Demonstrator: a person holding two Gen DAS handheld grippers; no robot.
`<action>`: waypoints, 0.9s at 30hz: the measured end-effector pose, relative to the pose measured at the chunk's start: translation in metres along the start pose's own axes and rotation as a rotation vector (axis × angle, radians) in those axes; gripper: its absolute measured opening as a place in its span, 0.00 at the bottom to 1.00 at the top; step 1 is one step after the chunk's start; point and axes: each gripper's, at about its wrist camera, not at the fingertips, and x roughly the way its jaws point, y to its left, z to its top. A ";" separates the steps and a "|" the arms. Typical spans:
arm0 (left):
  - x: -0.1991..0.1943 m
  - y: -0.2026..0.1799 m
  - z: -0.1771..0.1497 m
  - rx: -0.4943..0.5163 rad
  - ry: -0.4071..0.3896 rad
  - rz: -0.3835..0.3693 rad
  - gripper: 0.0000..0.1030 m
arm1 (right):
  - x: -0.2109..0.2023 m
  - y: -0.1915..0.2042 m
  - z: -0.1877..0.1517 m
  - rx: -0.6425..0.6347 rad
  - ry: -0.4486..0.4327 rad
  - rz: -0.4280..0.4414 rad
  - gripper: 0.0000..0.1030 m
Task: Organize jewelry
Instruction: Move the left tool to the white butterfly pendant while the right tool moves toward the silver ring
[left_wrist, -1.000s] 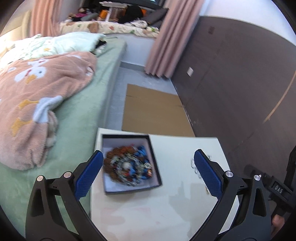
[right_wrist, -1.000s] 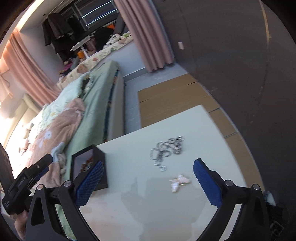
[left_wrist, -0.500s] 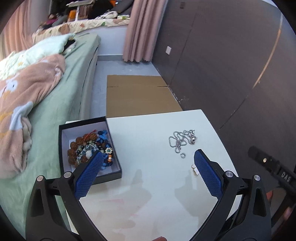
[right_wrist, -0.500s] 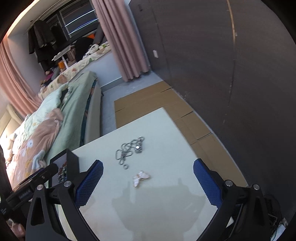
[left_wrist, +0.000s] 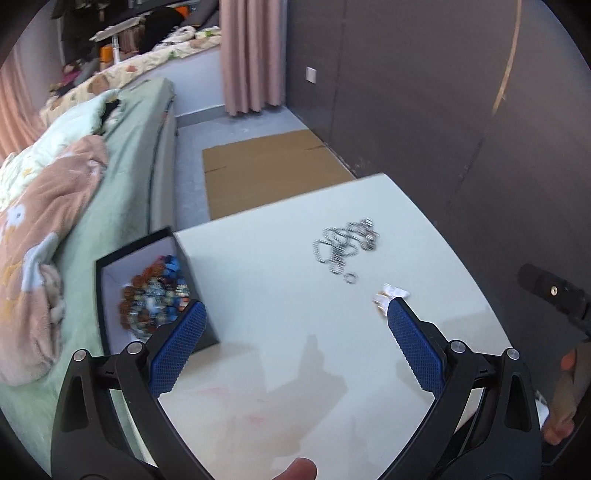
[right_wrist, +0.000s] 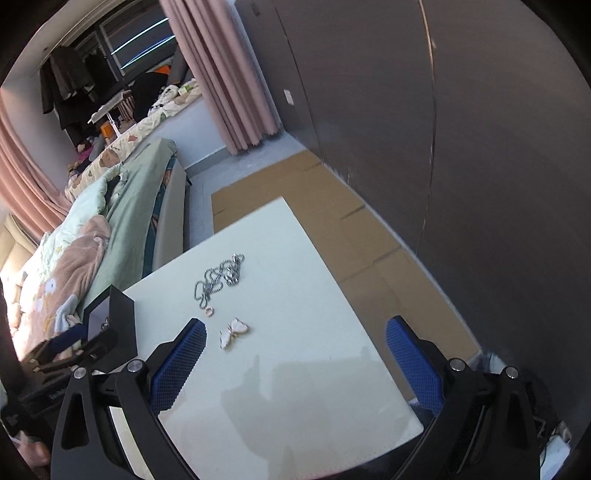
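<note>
Left gripper (left_wrist: 293, 319) hangs over the near counter (left_wrist: 266, 280), fingers spread wide, nothing between them; right gripper (right_wrist: 293, 338) likewise released and empty, above the near right part of the counter.

Change over the last second: the left view has swung right, off the black box (left_wrist: 195, 280) of beaded jewelry (left_wrist: 157, 295) which it faced squarely before; the box now sits at the left edge of the counter, beside the bed (left_wrist: 122, 177). Right view has closed on the loose pieces.

Loose pieces on the counter, right of the box and well apart from it: silver chain (right_wrist: 219, 277) farthest; small ring (right_wrist: 209, 312) just nearer; butterfly pendant (right_wrist: 233, 332) nearest, just beside the right gripper's left finger.

Judgement: attention has passed from box to loose items; nothing picked yet; pendant looks the likeliest first grasp, then transfer to the box.
</note>
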 end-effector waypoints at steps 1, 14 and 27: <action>0.001 -0.004 -0.001 0.003 0.003 -0.019 0.95 | 0.001 -0.005 0.000 0.012 0.008 0.005 0.93; 0.035 -0.041 0.000 -0.010 0.014 -0.163 0.95 | 0.013 -0.032 0.008 0.058 0.041 0.007 0.93; 0.080 -0.074 -0.001 0.026 0.061 -0.170 0.87 | 0.028 -0.057 0.017 0.085 0.077 -0.036 0.93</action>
